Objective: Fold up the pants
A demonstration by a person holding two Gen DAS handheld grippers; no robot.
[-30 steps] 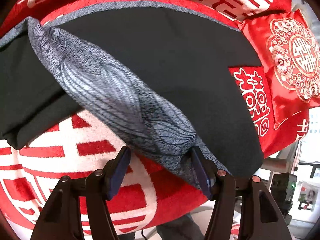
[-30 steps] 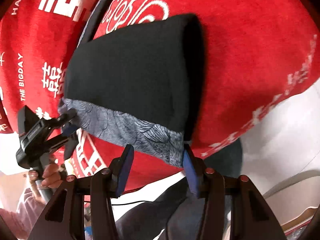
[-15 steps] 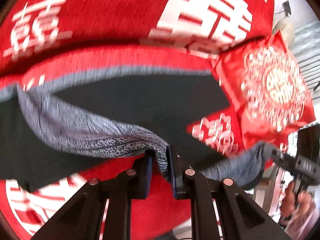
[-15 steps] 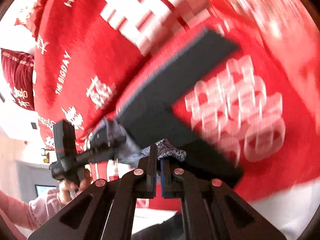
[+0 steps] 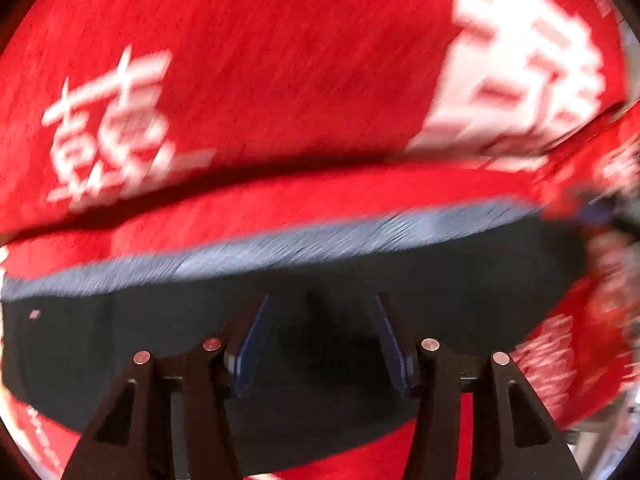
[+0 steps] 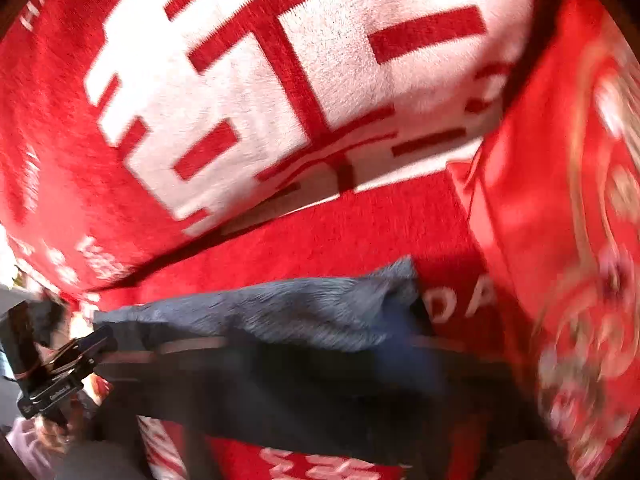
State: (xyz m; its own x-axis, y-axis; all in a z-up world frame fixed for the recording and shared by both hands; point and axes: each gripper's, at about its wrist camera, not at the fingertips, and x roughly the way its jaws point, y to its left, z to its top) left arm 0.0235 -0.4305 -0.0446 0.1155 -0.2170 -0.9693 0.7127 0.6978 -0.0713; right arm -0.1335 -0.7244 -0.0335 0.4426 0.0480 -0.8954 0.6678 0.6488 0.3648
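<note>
The left gripper (image 5: pixel 320 340) points steeply down over the pants (image 5: pixel 460 304); its blue-padded fingers (image 5: pixel 248 344) stand apart and are opening, with nothing between them but dark cloth lying below. The pants lie flat as a dark band across the lower half of the left wrist view, on a red blanket (image 5: pixel 280 80) with white characters. A grey patterned strip of the pants (image 5: pixel 320 240) runs along their far edge, from 9 o'clock toward 3 o'clock.

In the right wrist view the pants (image 6: pixel 320 400) lie at 6 o'clock, with the grey patterned part (image 6: pixel 312 308) rumpled on top toward 12 o'clock. The right gripper's own fingers are smeared by blur and cannot be made out; they are opening wide, and whether cloth lies between them I cannot tell. At 9 o'clock the left gripper (image 6: pixel 92 344) shows at the pants' end. A red embroidered cushion (image 6: pixel 560 200) sits at 3 o'clock.
</note>
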